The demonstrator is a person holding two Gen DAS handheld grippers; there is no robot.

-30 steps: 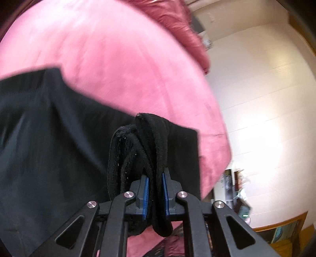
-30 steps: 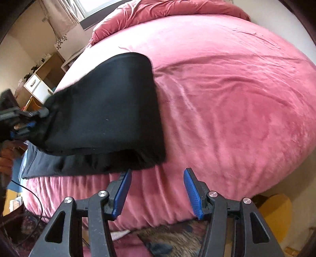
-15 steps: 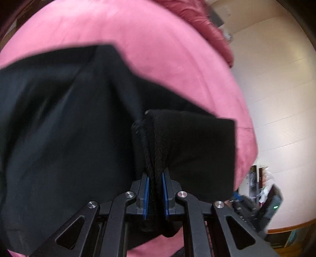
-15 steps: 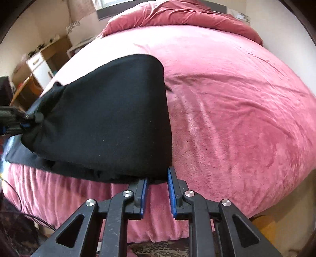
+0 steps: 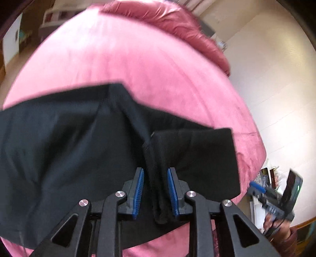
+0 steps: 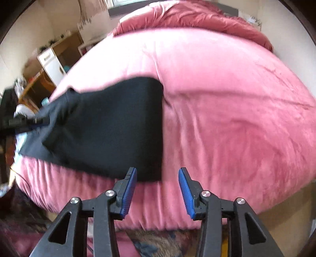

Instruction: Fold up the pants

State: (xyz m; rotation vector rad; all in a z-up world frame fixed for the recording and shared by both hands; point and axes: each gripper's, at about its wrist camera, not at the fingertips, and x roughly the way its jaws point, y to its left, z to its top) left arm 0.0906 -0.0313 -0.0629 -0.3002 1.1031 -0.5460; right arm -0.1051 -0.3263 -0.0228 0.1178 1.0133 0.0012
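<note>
Black pants [image 5: 69, 150] lie folded over on a pink bed [image 5: 138, 65]. In the left wrist view my left gripper [image 5: 155, 192] has its jaws parted, with a bunched black fold of the pants [image 5: 160, 189] standing loose between the blue pads. In the right wrist view the pants [image 6: 110, 128] lie flat near the bed's front edge. My right gripper [image 6: 158, 191] is open and empty, just off the pants' near right corner. The left gripper [image 6: 23, 122] shows at the pants' far left end.
A rumpled pink duvet [image 6: 197, 15] is heaped at the head of the bed. White and wooden furniture [image 6: 49, 61] stands to the bed's left. A patterned rug [image 6: 158, 243] lies below the bed edge. The right gripper and hand [image 5: 276, 199] show at right.
My left gripper's jaws have parted around the fold they were clamping. My right gripper closed at the pants' near corner half a second ago and has opened and pulled back.
</note>
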